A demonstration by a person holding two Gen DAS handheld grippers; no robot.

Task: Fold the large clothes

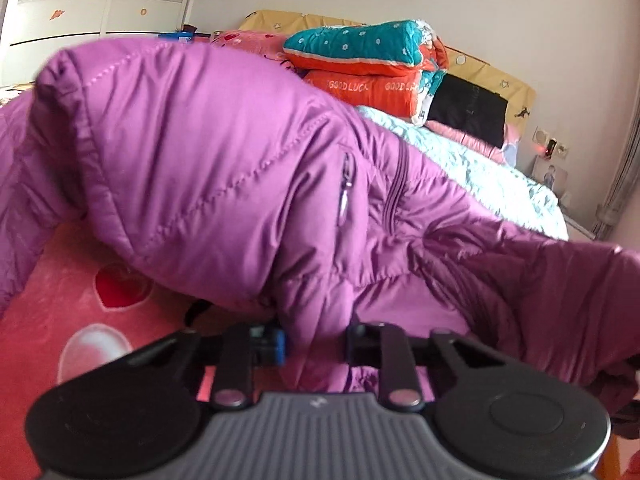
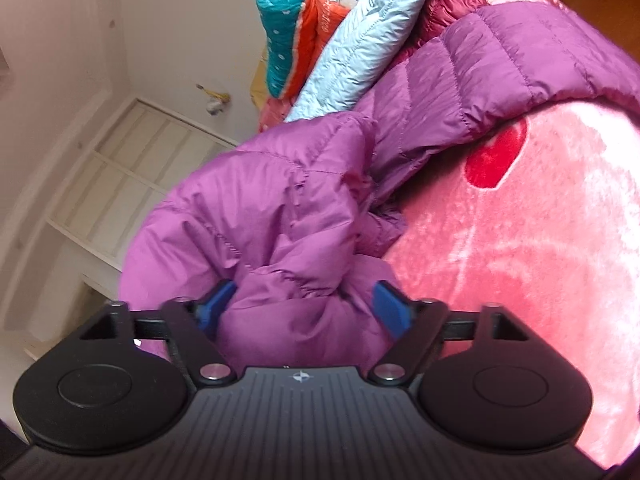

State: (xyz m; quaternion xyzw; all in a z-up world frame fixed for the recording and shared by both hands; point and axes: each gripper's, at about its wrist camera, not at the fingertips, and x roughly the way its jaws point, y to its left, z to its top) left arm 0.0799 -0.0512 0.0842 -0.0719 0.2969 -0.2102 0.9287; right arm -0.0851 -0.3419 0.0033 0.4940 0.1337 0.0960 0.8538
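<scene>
Gripping a bunched wad of the purple jacket (image 1: 208, 152), the left gripper (image 1: 316, 340) has its fingers drawn narrow w/ fabric pinched between them; only one blue pad (image 1: 278, 344) shows, the other is buried in cloth. Right gripper (image 2: 304, 308) stands wider, both blue pads (image 2: 390, 312) visible either side of a thick fold; looks like it's clamping that fold, though contact isn't sharp enough to be sure.

Jacket is lifted off the pink blanket (image 1: 80, 300) at the near edge, draped up and away from both grippers toward the far side of the bed. Its long axis runs roughly left-right across the left view, zip pull (image 1: 346, 196) hanging mid-panel, darker lining to the right.

Judgement: next move is carrying the held edge far-ward over the body; both grippers sit about equally near, at the near hem.

Farther back: pale blue quilt (image 2: 360, 40), then the orange-teal quilt stack (image 1: 372, 68), wardrobe (image 1: 100, 4) far left.
</scene>
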